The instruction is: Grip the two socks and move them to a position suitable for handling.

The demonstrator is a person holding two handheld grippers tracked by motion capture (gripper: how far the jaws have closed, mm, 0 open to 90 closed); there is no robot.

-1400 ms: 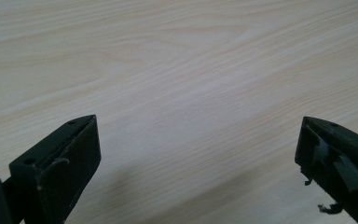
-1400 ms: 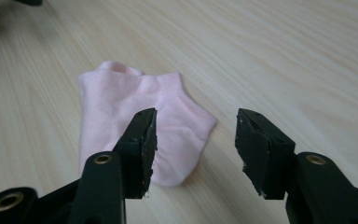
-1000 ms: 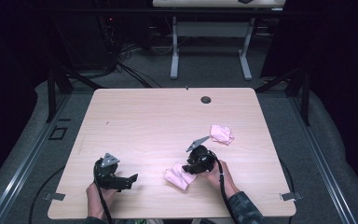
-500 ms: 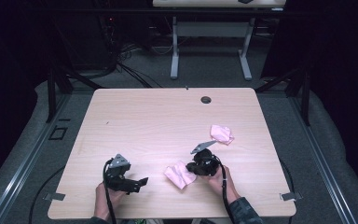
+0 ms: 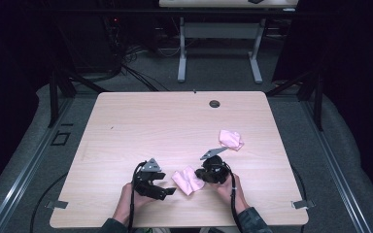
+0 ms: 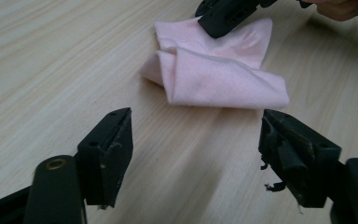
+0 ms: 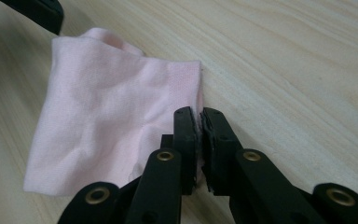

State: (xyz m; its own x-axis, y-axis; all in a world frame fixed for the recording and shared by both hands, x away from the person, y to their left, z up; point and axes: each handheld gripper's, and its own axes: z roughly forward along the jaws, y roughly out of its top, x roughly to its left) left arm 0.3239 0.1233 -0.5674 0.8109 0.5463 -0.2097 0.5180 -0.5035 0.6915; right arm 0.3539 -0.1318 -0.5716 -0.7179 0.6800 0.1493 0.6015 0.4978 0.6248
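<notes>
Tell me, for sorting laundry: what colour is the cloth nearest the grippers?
Pale pink cloth, plain, clearest in the right gripper view.

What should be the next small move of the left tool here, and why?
Probably ease the left tool forward to the near fold of the pink cloth and pinch it. The right tool is already shut on the cloth's far edge, while the left jaws, which have just been closing, stand apart just short of the cloth, nothing between them.

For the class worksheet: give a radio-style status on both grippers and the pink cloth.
Right gripper shut on near pink cloth. Left gripper open, jaws just closing, nothing between them. Second pink cloth lies apart. Table path unobstructed.
</notes>
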